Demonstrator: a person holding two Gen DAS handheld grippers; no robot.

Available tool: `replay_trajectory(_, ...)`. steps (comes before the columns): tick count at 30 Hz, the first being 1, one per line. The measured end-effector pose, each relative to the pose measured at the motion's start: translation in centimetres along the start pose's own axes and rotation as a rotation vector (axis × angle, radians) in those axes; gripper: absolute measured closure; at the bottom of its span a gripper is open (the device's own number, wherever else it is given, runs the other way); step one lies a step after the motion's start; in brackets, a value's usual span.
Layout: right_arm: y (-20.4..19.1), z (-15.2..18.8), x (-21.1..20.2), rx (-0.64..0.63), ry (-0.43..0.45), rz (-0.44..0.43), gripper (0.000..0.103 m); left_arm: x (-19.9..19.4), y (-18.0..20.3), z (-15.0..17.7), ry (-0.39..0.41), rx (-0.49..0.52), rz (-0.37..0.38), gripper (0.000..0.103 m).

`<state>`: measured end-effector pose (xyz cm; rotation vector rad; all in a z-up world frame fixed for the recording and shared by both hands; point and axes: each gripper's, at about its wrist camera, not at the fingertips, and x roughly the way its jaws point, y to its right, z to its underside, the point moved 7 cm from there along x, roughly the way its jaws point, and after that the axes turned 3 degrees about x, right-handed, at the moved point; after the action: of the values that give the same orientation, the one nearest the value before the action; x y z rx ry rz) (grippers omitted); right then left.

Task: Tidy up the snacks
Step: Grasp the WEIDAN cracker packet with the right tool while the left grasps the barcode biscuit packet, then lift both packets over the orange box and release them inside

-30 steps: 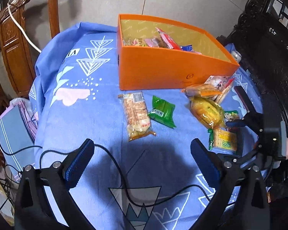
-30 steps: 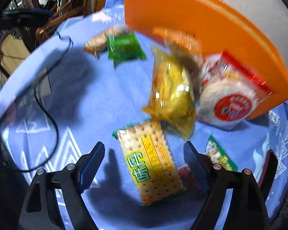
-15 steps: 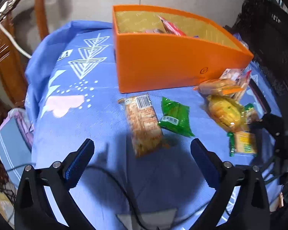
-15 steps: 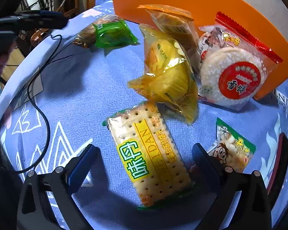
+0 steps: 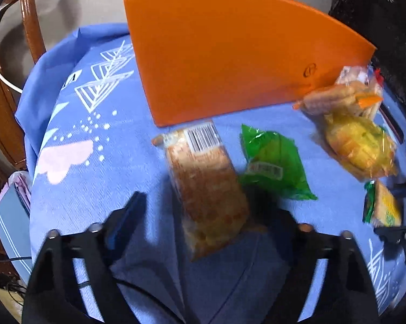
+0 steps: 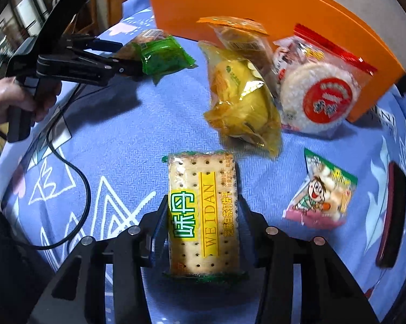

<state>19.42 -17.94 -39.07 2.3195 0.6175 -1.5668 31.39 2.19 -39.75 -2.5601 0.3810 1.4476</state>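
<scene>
The right gripper point(image 6: 203, 216) straddles the soda cracker pack point(image 6: 203, 210) lengthwise, its jaws closing against the pack's long edges, probably so the flat pack can be lifted toward the orange box point(image 6: 256, 8). The left gripper point(image 5: 203, 216) comes down over the orange biscuit pack point(image 5: 205, 189); its jaws are closing too, with the pack between them but the pads not plainly touching. Both packs lie flat on the blue cloth point(image 5: 95, 189) covering the desk. The green packet point(image 5: 273, 162) lies just beside the biscuit pack and could catch a jaw. A yellow cake bag point(image 6: 240, 100), a rice-cracker pack point(image 6: 319, 94) and a small cartoon packet point(image 6: 321, 194) wait near the box, whose tall front wall must be cleared.
</scene>
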Motion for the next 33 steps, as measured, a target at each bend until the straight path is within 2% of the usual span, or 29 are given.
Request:
replay_trajectory(1, -0.1, 0.0, -0.1, 0.013, 0.001, 0.001, 0.054, 0.0, -0.2, -0.3, 0.007, -0.010, -0.008, 0.039)
replay_trajectory(3, 0.1, 0.3, -0.4, 0.043, 0.004, 0.006, 0.054, -0.2, -0.6, -0.4, 0.013, -0.028, -0.014, 0.058)
replay_trajectory(6, 0.4, 0.3, -0.6, 0.070, 0.008, 0.009, 0.054, -0.5, -0.7, -0.3, 0.014, -0.048, -0.005, 0.064)
replay_trajectory(14, 0.7, 0.2, -1.6, 0.121, 0.045, 0.007, 0.056, -2.2, -0.1, 0.6, 0.002, -0.071, 0.004, 0.066)
replay_trajectory(33, -0.5, -0.5, -6.9, 0.152, 0.170, -0.003, 0.056, -7.8, 0.1, 1.1, 0.084, -0.097, -0.001, 0.066)
